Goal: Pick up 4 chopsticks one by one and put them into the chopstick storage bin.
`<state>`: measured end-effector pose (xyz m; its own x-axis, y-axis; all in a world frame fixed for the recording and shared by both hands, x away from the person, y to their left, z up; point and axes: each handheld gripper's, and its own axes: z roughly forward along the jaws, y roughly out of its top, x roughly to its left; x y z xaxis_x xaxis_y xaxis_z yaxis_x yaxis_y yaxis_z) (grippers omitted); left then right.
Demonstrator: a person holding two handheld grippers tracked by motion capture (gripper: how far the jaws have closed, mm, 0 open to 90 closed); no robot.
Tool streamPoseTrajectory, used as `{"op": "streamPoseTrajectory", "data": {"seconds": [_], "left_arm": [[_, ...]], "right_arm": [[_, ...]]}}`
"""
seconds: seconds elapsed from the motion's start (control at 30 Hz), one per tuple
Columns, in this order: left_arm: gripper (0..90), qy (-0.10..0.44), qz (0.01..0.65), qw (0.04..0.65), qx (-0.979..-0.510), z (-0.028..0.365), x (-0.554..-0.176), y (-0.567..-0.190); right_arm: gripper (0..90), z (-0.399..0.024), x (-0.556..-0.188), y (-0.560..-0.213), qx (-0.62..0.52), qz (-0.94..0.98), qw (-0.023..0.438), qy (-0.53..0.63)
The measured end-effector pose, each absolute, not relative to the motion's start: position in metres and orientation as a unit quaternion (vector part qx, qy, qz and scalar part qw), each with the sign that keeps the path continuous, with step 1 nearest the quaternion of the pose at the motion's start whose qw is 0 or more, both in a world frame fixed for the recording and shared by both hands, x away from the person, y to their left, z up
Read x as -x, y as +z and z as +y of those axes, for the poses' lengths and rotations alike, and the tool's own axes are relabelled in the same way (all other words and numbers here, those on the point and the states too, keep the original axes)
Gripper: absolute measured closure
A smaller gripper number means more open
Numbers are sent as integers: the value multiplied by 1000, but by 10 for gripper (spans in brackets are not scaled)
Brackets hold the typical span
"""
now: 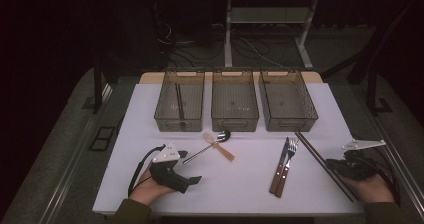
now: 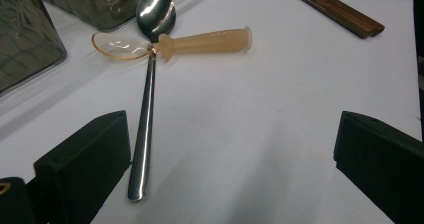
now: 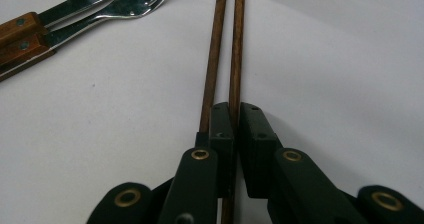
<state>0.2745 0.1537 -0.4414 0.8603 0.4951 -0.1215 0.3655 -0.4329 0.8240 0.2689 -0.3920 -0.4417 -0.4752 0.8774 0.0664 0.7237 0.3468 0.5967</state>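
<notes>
A pair of brown chopsticks (image 1: 320, 159) lies slanted on the white table (image 1: 240, 184) at the right. My right gripper (image 1: 330, 163) (image 3: 236, 109) is shut on the right chopstick (image 3: 236, 44); the left chopstick (image 3: 214, 44) runs just beside its jaw. A steel spoon (image 1: 202, 150) (image 2: 147, 109) lies crossed with an amber plastic spoon (image 1: 225, 153) (image 2: 210, 40) at the table's middle. My left gripper (image 1: 189, 166) (image 2: 232, 134) stands open at the steel spoon's handle end, which lies close to one jaw, with nothing between the jaws.
Three translucent bins stand in a row at the back: left (image 1: 177, 121), middle (image 1: 235, 121), right (image 1: 290, 121). A dark stick (image 1: 178, 101) lies in the left bin. A wooden-handled knife and fork (image 1: 282, 166) (image 3: 90, 9) lie side by side left of the chopsticks.
</notes>
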Motion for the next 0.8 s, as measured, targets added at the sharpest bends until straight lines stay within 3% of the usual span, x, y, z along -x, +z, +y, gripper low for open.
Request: {"op": "streamPoseTrajectory", "data": {"seconds": [0.13,0.8], "left_arm": [[9,69,255,468,-844,154,-274,-441],[9,69,252,466,-845,154,-275,-441]], "right_arm": [[843,-387,-267,-442,-489,814,158,272],[847,-398,-265,-433,-484,806,144,308]]}}
